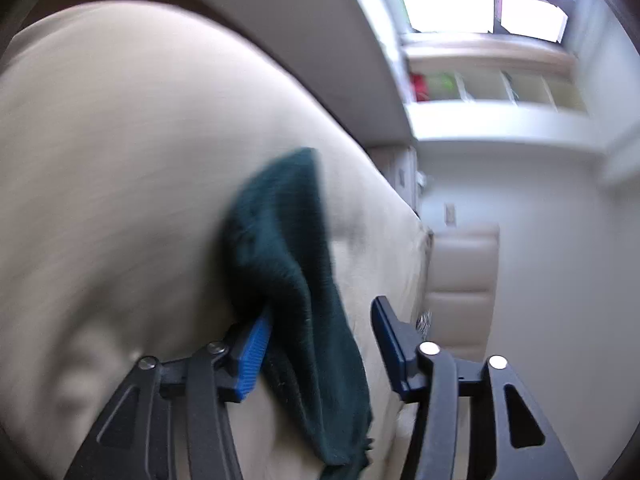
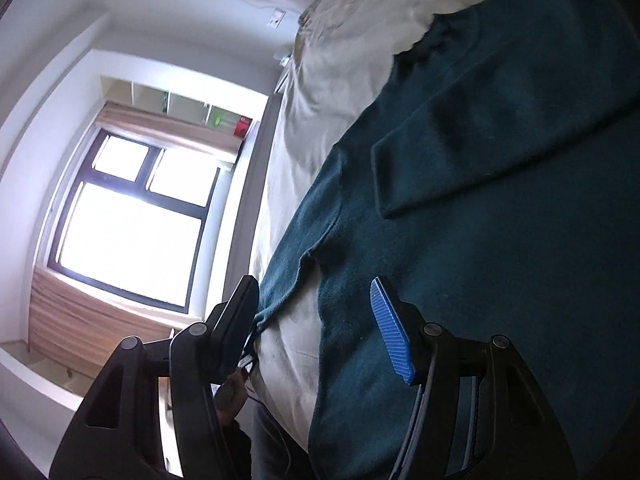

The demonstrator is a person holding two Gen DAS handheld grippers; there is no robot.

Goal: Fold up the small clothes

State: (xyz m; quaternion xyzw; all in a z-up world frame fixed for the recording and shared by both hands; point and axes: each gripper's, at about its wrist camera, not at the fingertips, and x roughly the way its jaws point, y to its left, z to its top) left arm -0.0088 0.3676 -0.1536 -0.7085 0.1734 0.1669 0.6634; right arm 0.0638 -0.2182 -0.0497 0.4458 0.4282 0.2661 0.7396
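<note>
Left claw [image 1: 320,332]: stood half open, green sleeve [image 1: 288,264] draped loose between pads.
Right claw [image 2: 316,320]: gaped half open, empty.
Green sweater [image 2: 500,240]: lay on bed [image 2: 344,52], toward 3 o'clock.

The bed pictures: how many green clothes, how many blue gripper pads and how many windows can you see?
Dark green garment: 1
Blue gripper pads: 3, two on the left gripper, one showing on the right gripper
Window: 1
Total: 5

Dark green garment [image 1: 296,280] drapes over beige bedsheet [image 1: 120,160].
</note>
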